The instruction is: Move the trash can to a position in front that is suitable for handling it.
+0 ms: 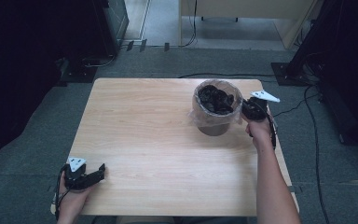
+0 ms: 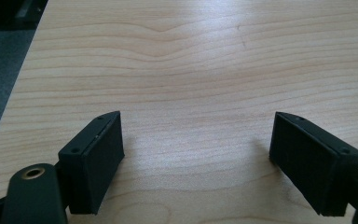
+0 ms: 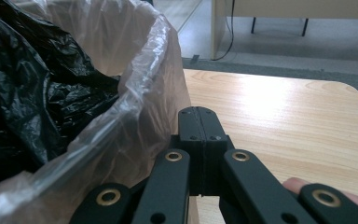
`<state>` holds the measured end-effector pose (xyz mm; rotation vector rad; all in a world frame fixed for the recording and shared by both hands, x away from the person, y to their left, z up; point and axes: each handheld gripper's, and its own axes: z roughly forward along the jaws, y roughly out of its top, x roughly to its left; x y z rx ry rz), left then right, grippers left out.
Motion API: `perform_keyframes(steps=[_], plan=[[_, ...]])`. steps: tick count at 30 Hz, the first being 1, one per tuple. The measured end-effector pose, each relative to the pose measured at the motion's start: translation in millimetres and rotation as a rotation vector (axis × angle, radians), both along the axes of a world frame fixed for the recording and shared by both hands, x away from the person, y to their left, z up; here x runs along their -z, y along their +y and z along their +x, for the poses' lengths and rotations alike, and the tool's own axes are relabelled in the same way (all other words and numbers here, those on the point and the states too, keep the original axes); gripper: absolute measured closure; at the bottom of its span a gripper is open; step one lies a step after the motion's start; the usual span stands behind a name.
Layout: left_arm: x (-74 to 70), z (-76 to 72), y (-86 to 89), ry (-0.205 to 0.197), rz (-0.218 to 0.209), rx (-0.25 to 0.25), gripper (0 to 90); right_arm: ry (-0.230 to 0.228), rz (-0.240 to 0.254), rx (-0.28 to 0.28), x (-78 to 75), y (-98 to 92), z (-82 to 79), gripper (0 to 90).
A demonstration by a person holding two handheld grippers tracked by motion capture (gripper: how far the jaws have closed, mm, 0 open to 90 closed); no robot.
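Bin liner (image 3: 144, 70), clear plastic over the small bin's (image 1: 213, 127) rim, lies just left of the right gripper (image 3: 199, 114), whose jaws are pressed together on nothing. Better to part them first, then pinch the plastic edge. Left gripper (image 2: 196, 140) rests spread over bare table (image 2: 191, 56).

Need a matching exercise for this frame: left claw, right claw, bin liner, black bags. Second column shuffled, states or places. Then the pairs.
Column one:
1. left claw
2. right claw
3. clear liner
4. black bags

Column two:
A. crumpled inside the lined bin
B. jaws shut together, beside the bin on the table's far right
C. jaws wide apart over bare wood at the near left corner
D. draped over the bin's rim

Pairs: 1-C, 2-B, 3-D, 4-A
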<state>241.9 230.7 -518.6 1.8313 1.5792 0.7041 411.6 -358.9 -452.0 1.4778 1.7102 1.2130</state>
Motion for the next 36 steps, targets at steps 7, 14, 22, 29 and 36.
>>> perform_keyframes(steps=[7, 14, 22, 29, 36], plan=[[0.0, 1.1, -1.5, 0.0, -0.003, 0.002, 17.4, -0.039, -0.042, -0.021, 0.8, 3.9, -6.7, 90.0], [-1.2, 5.4, 0.9, -0.023, -0.06, -0.003, 29.6, -0.069, -0.108, -0.055, -0.4, 12.8, -9.4, 90.0], [-9.8, 17.4, -21.7, -0.02, -0.076, 0.022, 32.7, -0.078, -0.075, -0.088, -0.9, 21.3, -10.7, 90.0], [-24.1, 34.4, -48.1, -0.066, -0.084, 0.042, 37.5, -0.078, -0.072, -0.106, -0.9, 28.3, -11.5, 90.0], [-36.9, 57.7, -77.3, -0.111, -0.161, 0.041, 45.2, -0.079, -0.078, -0.148, -1.7, 42.0, -14.1, 90.0]])
